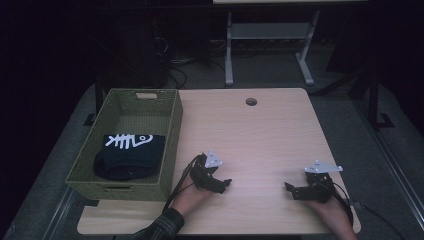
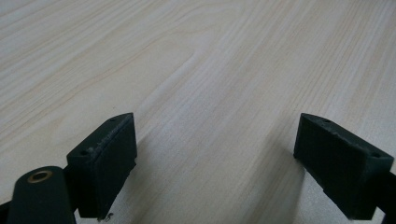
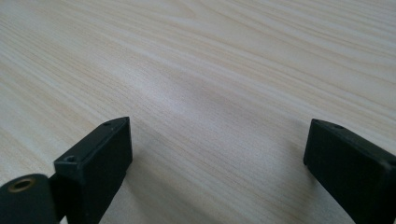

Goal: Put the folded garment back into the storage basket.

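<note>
My left gripper rests low over the pale wooden table near its front, pointing right. In the left gripper view its black jaws stand wide apart with bare wood between them. My right gripper sits further right near the front edge, pointing left toward the other one. It is open too, with only wood grain between its jaws. A folded black cloth with a white fishbone print lies inside a green woven basket on the table's left side.
A round cable hole is cut in the table near its far edge. Behind the table stand the white legs of another desk and dark cables on the floor. Cables trail from both grippers toward the front edge.
</note>
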`<state>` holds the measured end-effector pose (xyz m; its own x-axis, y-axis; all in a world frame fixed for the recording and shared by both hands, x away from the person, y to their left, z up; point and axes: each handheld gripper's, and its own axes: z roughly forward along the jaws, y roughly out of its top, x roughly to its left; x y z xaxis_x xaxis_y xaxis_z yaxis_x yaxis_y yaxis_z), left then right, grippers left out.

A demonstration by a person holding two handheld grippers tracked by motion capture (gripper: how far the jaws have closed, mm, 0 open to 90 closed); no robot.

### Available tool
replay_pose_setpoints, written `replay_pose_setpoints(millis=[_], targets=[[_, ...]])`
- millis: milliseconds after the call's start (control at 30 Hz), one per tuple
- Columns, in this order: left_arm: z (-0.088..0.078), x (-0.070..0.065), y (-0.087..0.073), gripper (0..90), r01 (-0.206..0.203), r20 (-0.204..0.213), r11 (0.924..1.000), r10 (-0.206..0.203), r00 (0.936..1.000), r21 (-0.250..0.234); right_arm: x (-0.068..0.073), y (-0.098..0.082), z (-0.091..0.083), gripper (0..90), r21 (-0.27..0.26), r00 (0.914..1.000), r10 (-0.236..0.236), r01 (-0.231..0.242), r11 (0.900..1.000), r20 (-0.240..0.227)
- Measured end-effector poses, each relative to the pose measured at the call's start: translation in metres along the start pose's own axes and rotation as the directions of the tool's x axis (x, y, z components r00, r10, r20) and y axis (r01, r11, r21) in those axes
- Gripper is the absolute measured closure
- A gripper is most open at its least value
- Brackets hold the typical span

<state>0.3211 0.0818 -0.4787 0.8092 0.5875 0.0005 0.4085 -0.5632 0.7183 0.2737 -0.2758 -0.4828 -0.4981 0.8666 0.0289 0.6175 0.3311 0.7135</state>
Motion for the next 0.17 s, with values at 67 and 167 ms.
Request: replay_pose_setpoints(millis=[67,167], targets=[[0.0000,0.0000,0.0000,12.7,0.000,0.000,1.0000,0.000,1.0000,0.000,0.0000,0.0000,0.0000,7.5,0.000,1.0000,-0.001,0.001,1.000,0.000],[0.0000,0.0000,0.0000,12.7,0.000,0.000,1.0000,0.000,1.0000,0.000,0.0000,0.0000,0.0000,7.5,0.000,1.0000,0.000,0.000,1.000,0.000]])
